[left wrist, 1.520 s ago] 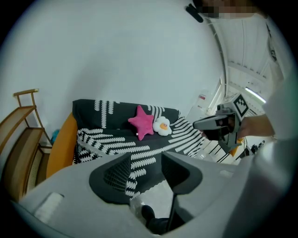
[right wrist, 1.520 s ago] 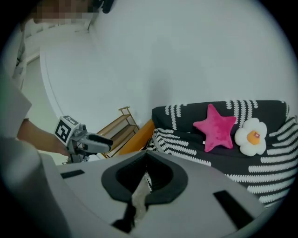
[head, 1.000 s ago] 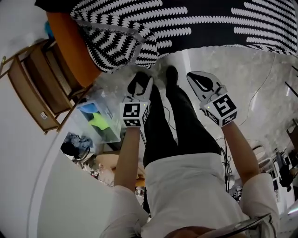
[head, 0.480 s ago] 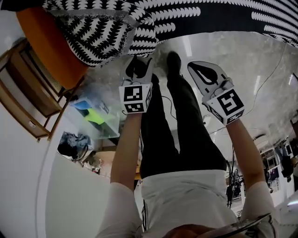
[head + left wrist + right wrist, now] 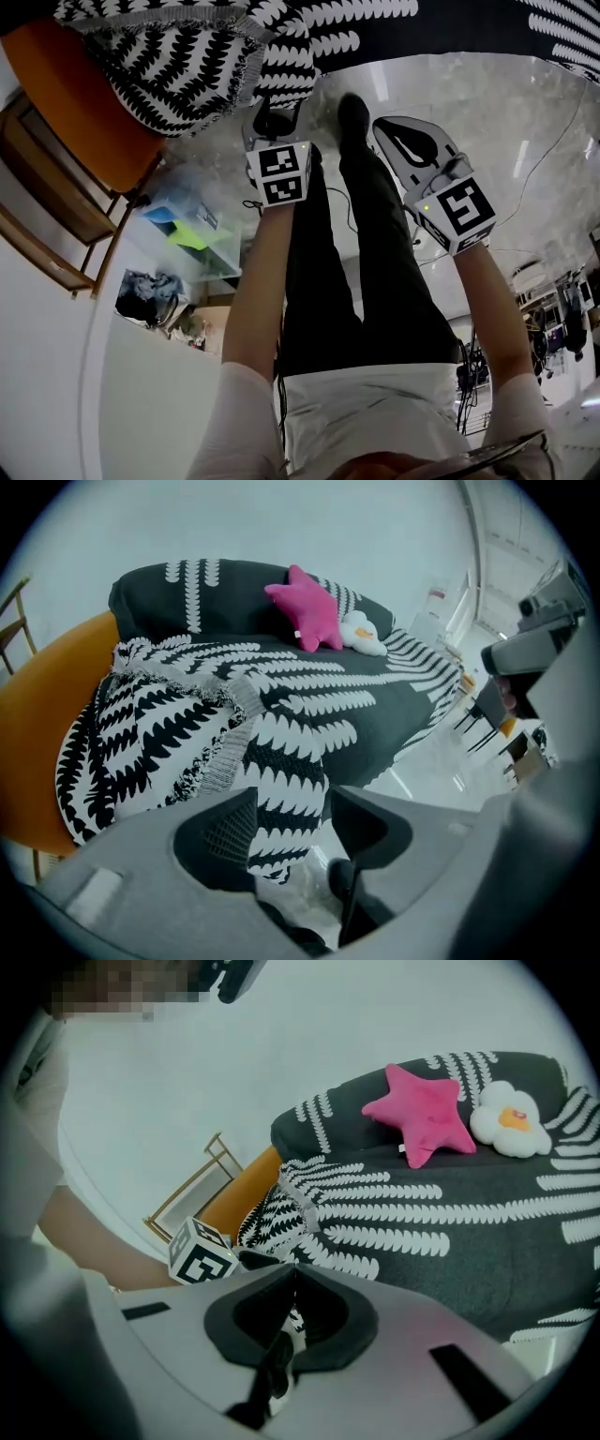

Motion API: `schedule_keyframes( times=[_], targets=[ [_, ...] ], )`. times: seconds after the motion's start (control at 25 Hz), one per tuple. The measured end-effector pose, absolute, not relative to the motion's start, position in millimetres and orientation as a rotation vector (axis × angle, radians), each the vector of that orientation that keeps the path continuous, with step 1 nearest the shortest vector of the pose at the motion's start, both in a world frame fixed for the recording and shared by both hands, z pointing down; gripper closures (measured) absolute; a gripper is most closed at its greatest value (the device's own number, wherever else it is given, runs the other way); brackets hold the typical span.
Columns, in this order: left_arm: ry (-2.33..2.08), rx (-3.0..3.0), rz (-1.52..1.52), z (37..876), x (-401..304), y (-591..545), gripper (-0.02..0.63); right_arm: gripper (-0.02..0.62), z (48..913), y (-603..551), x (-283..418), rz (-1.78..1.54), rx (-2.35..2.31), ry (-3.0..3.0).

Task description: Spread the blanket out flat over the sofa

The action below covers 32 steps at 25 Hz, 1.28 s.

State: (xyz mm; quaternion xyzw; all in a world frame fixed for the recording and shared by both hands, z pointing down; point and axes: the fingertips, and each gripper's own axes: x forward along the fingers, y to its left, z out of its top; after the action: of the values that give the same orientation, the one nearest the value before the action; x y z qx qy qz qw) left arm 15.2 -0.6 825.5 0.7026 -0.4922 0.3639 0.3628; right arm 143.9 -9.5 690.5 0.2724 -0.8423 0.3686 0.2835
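1. Blanket (image 5: 309, 705) drapes the sofa (image 5: 33, 724), seat and back mostly covered. The end nearest the tools is bunched and folded over, so I'd say that needs smoothing.
2. Left tool (image 5: 292, 803) has just been opening and grips nothing. Right tool (image 5: 292, 1274) is clenched and empty.
3. The sofa's far end is cut off.

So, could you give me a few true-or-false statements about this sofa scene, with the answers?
1. The black-and-white patterned blanket lies crumpled on the floor. False: it is draped over the orange sofa.
2. A pink star-shaped cushion sits on that blanket. True.
3. The left hand-held gripper is shut. False: its jaws stand apart, having just been opening; the blanket's edge shows in the gap, unpinched.
4. The right hand-held gripper has its jaws together. True.
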Motion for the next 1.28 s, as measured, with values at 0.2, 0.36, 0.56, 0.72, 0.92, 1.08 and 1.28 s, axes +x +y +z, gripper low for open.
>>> schedule_keyframes(
  times=[0.2, 0.36, 0.56, 0.72, 0.92, 1.08, 1.28],
  targets=[
    [-1.288, 1.763, 0.985, 857, 10, -4, 0.356, 0.591, 711, -8, 142, 1.013, 0.750, -2.232],
    [-1.288, 1.727, 0.991, 879, 12, -9, 0.356, 0.591, 721, -8, 141, 1.015, 0.754, -2.220],
    [-1.354, 1.722, 1.122, 893, 1, -15, 0.454, 0.590, 733, -6, 141, 1.033, 0.764, -2.198],
    [-1.361, 1.729, 1.155, 889, -2, -12, 0.528, 0.591, 735, -7, 140, 1.029, 0.766, -2.193],
    [-1.329, 1.737, 1.090, 874, -1, -8, 0.571, 0.591, 726, -10, 136, 1.020, 0.765, -2.193],
    [-1.294, 1.744, 1.020, 863, 1, -2, 0.578, 0.591, 722, -13, 125, 1.010, 0.750, -2.197],
    [-1.276, 1.731, 0.932, 848, -6, 5, 0.580, 0.591, 715, -15, 106, 0.988, 0.722, -2.211]
  ],
)
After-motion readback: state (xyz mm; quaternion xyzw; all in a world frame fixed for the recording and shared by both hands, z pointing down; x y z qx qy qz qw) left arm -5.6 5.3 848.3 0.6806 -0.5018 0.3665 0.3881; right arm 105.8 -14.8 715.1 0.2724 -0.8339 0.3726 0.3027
